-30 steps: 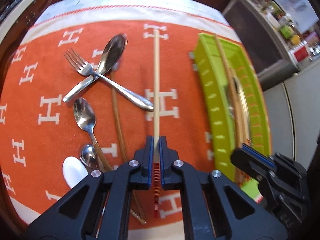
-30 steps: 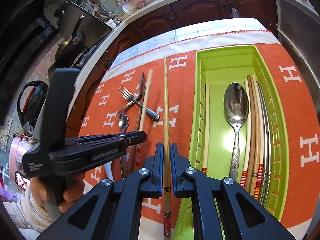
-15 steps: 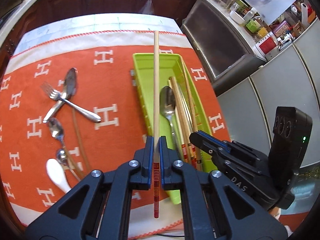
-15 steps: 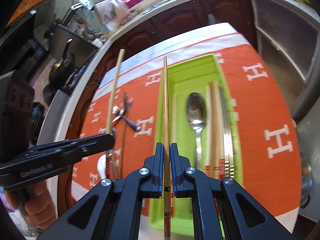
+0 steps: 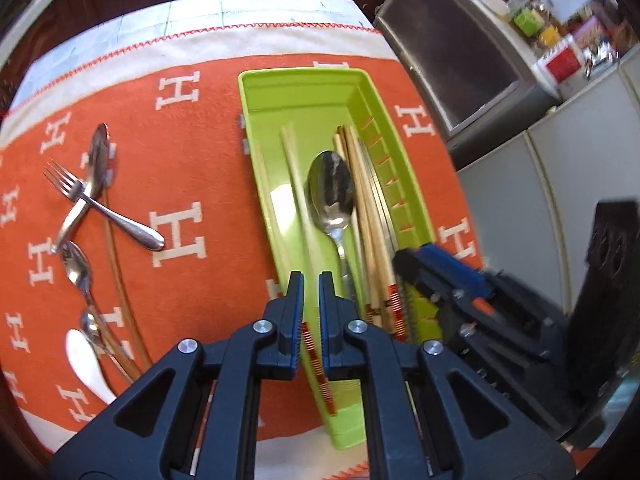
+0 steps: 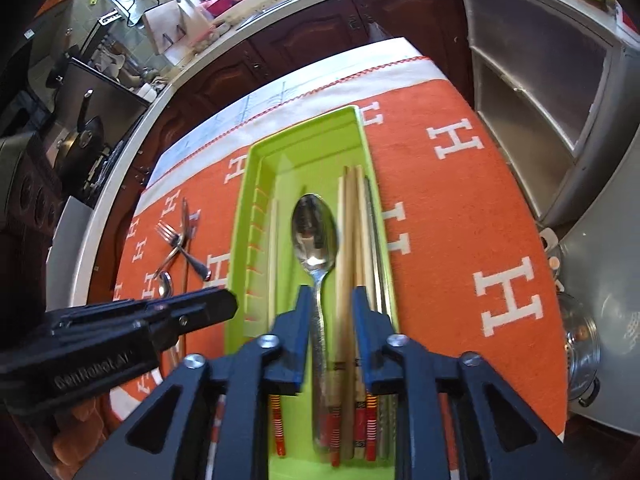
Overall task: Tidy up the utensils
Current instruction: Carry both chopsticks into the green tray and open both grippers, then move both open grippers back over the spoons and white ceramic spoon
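A green tray (image 5: 304,80) (image 6: 256,152) lies on the orange cloth and holds a steel spoon (image 5: 331,196) (image 6: 314,232) and several chopsticks (image 5: 368,208) (image 6: 352,216). My left gripper (image 5: 311,280) is open just above the tray's near end, with a pale chopstick (image 5: 296,184) lying below it in the tray. My right gripper (image 6: 328,296) is open over the tray, above the spoon's handle. On the cloth to the left lie a fork (image 5: 100,208) (image 6: 176,240), spoons (image 5: 76,268) and a brown chopstick (image 5: 116,256).
A white spoon (image 5: 86,364) lies at the cloth's near left. The table edge runs along the far side. A steel pot (image 6: 580,348) and cabinets stand to the right. Each gripper shows in the other's view, the right (image 5: 440,272) and the left (image 6: 192,312).
Both grippers have opened and let go of their chopsticks, which now lie in the tray. Both moved over the tray from the cloth's middle.
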A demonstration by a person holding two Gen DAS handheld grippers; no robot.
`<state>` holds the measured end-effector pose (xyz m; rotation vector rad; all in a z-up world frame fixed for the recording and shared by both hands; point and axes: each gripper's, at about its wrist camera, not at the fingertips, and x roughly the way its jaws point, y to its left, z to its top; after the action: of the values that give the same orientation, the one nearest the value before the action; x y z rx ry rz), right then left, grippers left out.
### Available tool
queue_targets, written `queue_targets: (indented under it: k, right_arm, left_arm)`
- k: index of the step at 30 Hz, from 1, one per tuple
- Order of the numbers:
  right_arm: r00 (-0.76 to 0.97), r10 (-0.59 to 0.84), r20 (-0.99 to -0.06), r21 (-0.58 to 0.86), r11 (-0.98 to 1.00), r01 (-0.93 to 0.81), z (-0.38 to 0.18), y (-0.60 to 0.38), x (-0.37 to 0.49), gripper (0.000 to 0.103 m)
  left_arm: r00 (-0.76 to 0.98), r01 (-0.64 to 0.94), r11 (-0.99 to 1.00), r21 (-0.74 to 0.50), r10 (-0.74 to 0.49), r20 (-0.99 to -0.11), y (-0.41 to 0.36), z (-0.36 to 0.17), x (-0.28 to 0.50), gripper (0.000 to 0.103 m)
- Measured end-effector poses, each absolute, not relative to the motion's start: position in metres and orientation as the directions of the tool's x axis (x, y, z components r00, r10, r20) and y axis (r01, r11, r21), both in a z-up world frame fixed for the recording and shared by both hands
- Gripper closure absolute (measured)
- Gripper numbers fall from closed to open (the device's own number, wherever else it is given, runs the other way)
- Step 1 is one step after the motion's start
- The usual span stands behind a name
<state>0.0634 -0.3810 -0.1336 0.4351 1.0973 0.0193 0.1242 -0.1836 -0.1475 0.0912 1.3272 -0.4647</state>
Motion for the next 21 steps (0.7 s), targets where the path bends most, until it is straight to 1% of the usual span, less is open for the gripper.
queue_targets:
  k: [4, 8, 10, 12, 14, 17, 21]
  right_arm:
    - [0.468, 0.212, -0.858, 0.338, 0.919, 0.203, -0.139, -0.383, 0.063, 0.075]
    - [0.471, 0.199, -0.859, 0.324, 0.925, 0.2, -0.138, -0.378, 0.058, 0.075]
    - [0.469, 0.195, -0.861, 0.317, 0.928, 0.195, -0.136, -0.375, 0.056, 0.075]
    - [0.468, 0.198, -0.861, 0.317, 0.929, 0.189, -0.134, -0.372, 0.053, 0.075]
    - [0.469, 0.199, -0.861, 0.316, 0.931, 0.185, -0.131, -0.369, 0.049, 0.075]
    - [0.472, 0.203, -0.858, 0.318, 0.931, 0.177, -0.127, -0.365, 0.045, 0.075]
    - [0.491, 0.203, -0.847, 0.316, 0.935, 0.159, -0.117, -0.356, 0.038, 0.075]
  left_arm:
    - [0.217, 0.407, 0.906, -0.117, -0.22, -0.951, -0.181, -0.145, 0.115, 0.099]
    - [0.254, 0.418, 0.906, -0.063, -0.183, -0.95, -0.172, -0.142, 0.108, 0.093]
    - [0.275, 0.421, 0.906, -0.037, -0.166, -0.947, -0.168, -0.14, 0.105, 0.088]
    - [0.3, 0.417, 0.909, -0.018, -0.156, -0.941, -0.164, -0.136, 0.103, 0.073]
    - [0.326, 0.407, 0.914, -0.006, -0.151, -0.933, -0.157, -0.132, 0.101, 0.064]
    - [0.356, 0.394, 0.919, 0.003, -0.149, -0.923, -0.147, -0.123, 0.097, 0.063]
    - [0.369, 0.373, 0.928, -0.018, -0.167, -0.914, -0.125, -0.113, 0.093, 0.062]
